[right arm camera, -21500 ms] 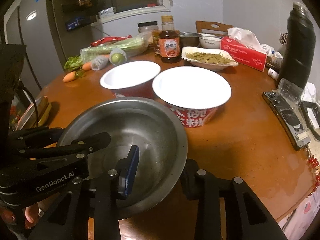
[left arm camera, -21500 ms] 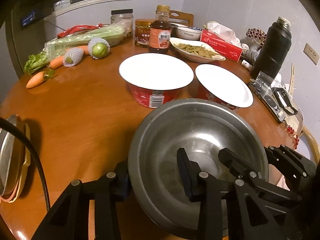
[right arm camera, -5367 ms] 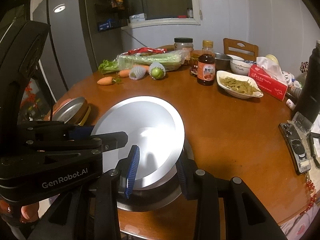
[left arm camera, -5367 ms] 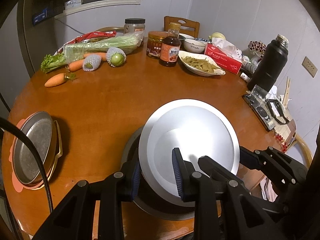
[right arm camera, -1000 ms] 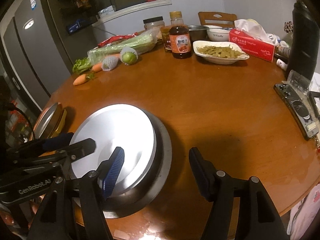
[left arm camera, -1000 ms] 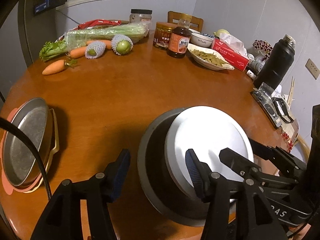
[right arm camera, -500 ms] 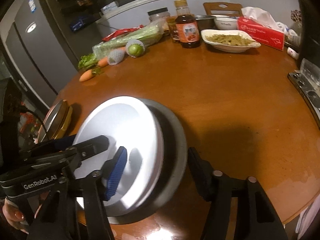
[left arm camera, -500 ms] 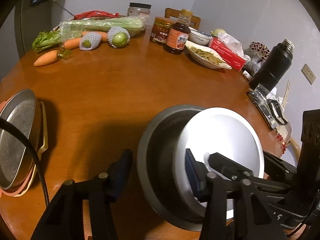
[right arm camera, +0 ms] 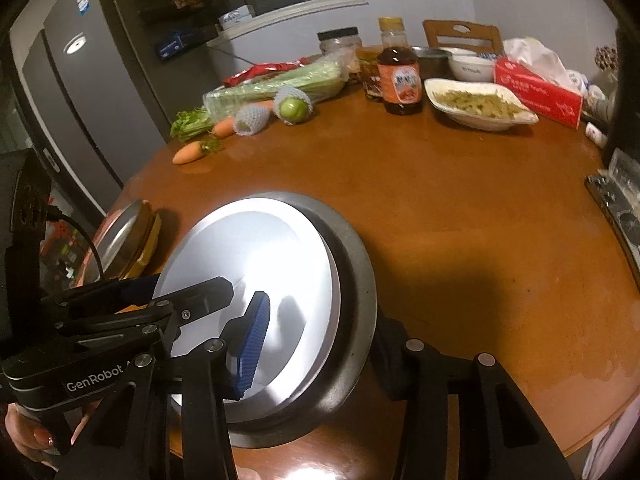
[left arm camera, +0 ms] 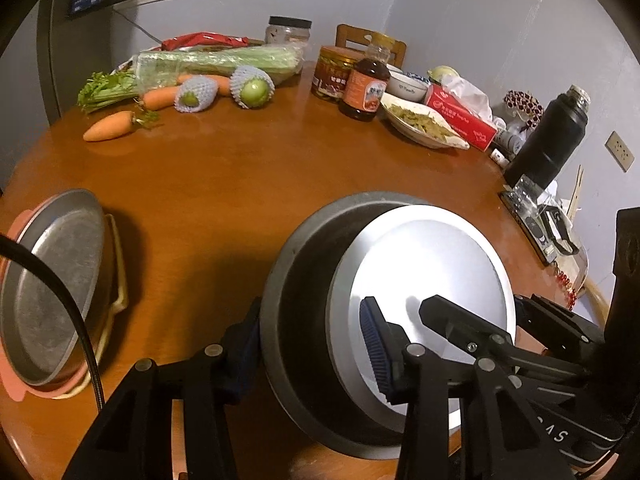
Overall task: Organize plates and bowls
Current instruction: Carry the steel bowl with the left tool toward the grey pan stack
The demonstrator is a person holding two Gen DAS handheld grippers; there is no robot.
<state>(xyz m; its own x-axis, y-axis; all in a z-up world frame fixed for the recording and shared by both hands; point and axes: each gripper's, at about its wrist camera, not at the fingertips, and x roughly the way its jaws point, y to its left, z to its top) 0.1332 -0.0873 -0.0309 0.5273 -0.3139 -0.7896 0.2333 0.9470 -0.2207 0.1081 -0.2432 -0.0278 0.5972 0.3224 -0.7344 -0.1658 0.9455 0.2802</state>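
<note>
A steel bowl (left arm camera: 304, 280) holds the nested white bowls (left arm camera: 432, 264) and sits tilted over the front of the round wooden table (left arm camera: 240, 184). My left gripper (left arm camera: 310, 340) is shut on the steel bowl's left rim, one finger outside and the blue pad inside. My right gripper (right arm camera: 320, 332) is shut on the bowl's right rim (right arm camera: 360, 280), blue pad inside over the white bowl (right arm camera: 248, 256). Each gripper shows in the other's view.
A steel plate on a pink and yellow stack (left arm camera: 52, 280) lies at the left edge. Carrots, celery and netted fruit (left arm camera: 252, 88) are at the back left. A sauce bottle (left arm camera: 364, 84), a dish of food (left arm camera: 420, 124), a tissue box and a black flask (left arm camera: 548, 148) stand at the back right.
Both grippers have closed further on the steel bowl's rim. The bowl stack tilts more than a second ago and looks lifted off the table.
</note>
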